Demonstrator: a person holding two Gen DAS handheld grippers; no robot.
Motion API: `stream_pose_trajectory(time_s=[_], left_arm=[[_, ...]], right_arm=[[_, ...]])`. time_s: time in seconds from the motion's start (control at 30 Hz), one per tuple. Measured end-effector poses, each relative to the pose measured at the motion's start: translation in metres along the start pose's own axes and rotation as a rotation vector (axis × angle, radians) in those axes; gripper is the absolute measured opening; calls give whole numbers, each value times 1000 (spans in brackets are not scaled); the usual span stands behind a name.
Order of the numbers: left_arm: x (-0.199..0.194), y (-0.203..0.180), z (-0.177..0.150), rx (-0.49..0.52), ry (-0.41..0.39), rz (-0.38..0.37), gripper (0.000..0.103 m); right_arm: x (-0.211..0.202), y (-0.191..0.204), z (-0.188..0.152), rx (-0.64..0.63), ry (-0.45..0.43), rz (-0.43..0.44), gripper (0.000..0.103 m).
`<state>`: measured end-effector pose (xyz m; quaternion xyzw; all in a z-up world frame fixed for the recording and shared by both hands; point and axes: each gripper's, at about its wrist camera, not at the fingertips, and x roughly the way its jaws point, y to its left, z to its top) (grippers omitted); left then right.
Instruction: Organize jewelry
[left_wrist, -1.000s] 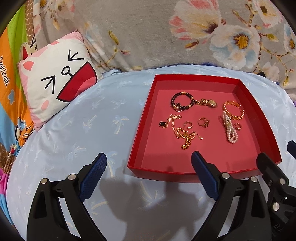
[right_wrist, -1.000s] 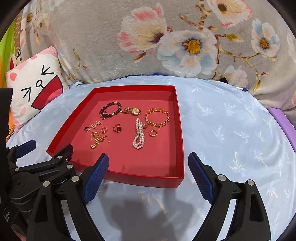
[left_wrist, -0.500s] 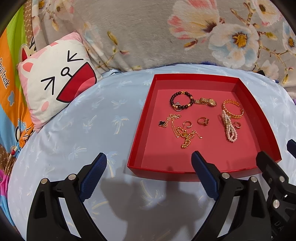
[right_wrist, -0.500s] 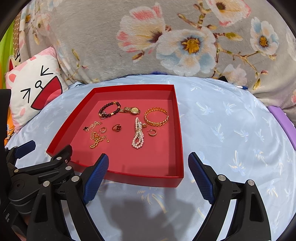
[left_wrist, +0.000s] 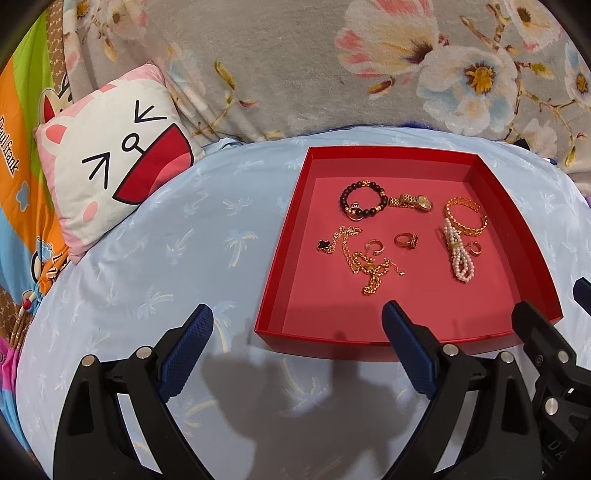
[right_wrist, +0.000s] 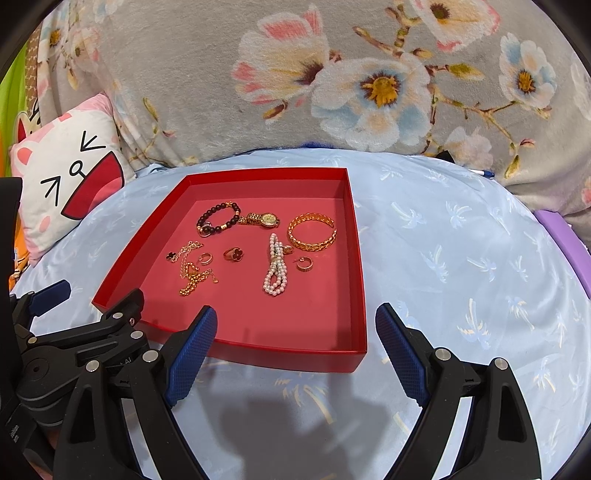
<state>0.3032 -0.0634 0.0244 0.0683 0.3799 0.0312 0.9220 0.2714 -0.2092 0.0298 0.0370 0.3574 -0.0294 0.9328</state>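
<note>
A red tray (left_wrist: 291, 236) (right_wrist: 360, 280) lies on a light blue bedsheet. In it are a dark bead bracelet (left_wrist: 364, 201) (right_wrist: 218, 218), a gold watch (left_wrist: 413, 201) (right_wrist: 260, 219), a gold bangle (left_wrist: 466, 217) (right_wrist: 312, 233), a pearl bracelet (left_wrist: 458, 255) (right_wrist: 276, 270), a tangled gold chain (left_wrist: 364, 264) (right_wrist: 190, 271) and small rings. My left gripper (left_wrist: 297, 345) is open and empty at the tray's near left corner. My right gripper (right_wrist: 295, 347) is open and empty at the tray's near right edge.
A cat-face pillow (left_wrist: 110, 184) (right_wrist: 62, 188) lies at the left. A grey floral blanket (left_wrist: 332, 66) (right_wrist: 332, 81) rises behind the tray. A purple object (right_wrist: 565, 240) sits at the right edge. The light blue bedsheet (right_wrist: 461, 258) spreads right of the tray.
Both grippers have eased back slightly from the tray; the jewelry has not moved.
</note>
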Motion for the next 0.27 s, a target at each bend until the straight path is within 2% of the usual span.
stream_pose_trajectory(time_s=[0.27], left_arm=[[1, 0, -1, -10, 13, -3, 90]], right_arm=[[1, -1, -1, 4, 4, -2, 86]])
